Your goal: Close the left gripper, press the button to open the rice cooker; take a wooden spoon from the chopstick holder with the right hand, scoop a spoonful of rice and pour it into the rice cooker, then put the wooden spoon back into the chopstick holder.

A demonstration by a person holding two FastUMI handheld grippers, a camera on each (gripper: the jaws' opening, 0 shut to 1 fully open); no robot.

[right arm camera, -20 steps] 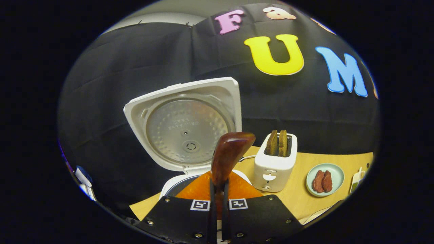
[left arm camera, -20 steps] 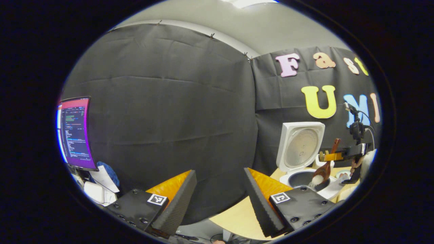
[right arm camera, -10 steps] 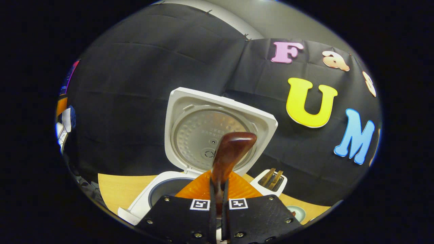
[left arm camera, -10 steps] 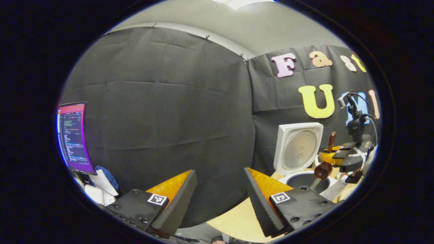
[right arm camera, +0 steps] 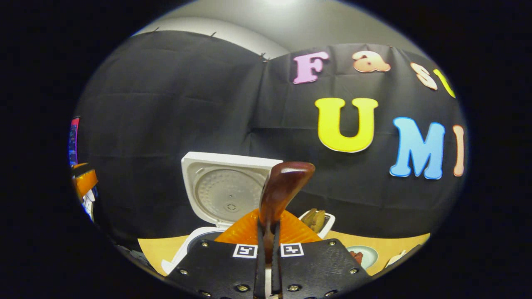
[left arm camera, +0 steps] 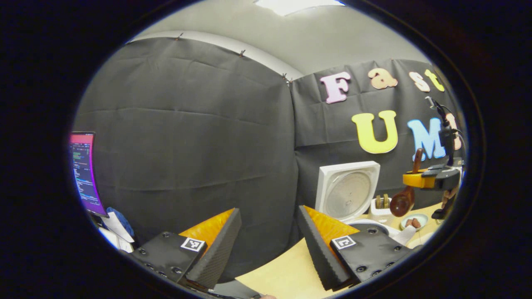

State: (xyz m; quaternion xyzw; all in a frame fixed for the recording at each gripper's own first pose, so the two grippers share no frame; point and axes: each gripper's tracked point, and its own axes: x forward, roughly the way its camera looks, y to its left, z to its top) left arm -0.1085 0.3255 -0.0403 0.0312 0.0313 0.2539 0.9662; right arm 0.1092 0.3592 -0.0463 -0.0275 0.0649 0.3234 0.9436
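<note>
In the right gripper view, the right gripper (right arm camera: 266, 245) at bottom centre is clamping its fingers on the glossy dark-brown wooden spoon (right arm camera: 282, 189), whose handle end is rising between them. Behind it the white rice cooker (right arm camera: 224, 193) is standing with its lid up on the pale wooden counter (right arm camera: 158, 251). The left gripper view is giving the side look — at right, the spoon's round bowl (left arm camera: 401, 203) is hanging below that gripper, above the cooker's right. The left gripper (left arm camera: 268, 245) is holding its fingers wide apart — nothing between them.
</note>
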